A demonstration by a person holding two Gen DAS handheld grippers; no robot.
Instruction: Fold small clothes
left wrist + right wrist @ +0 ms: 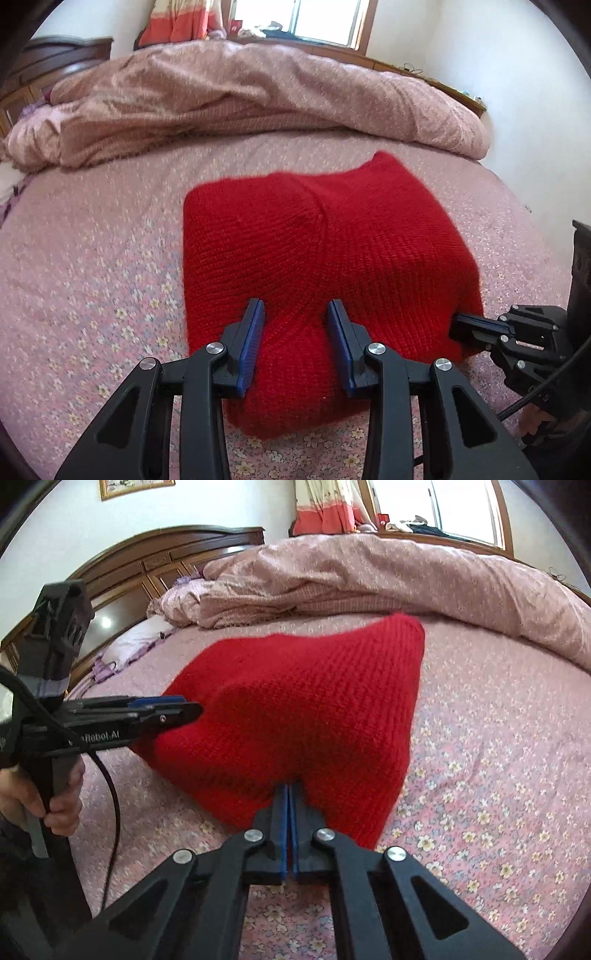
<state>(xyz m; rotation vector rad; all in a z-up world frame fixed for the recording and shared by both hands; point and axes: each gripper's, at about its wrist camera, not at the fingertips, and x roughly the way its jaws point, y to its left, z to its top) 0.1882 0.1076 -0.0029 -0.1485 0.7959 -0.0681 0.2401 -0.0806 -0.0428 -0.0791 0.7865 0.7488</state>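
Note:
A red knitted sweater (332,240) lies folded into a thick block on the flowered pink bedsheet (92,258). My left gripper (295,308) grips its near edge, and a thick fold of knit fills the gap between the blue pads (255,332). In the right wrist view the same gripper (192,709) reaches in from the left over the sweater (314,701), whose near side is humped up. My right gripper (290,788) is shut, its pads pinching the sweater's near hem. The left wrist view shows it (456,325) at the sweater's right corner.
A bunched pink quilt (258,92) runs across the far side of the bed, under a window (325,18). A wooden headboard (166,554) and a pillow (129,642) lie to the left. A person's hand (59,805) holds the left gripper's handle, with a black cable (110,794) hanging from it.

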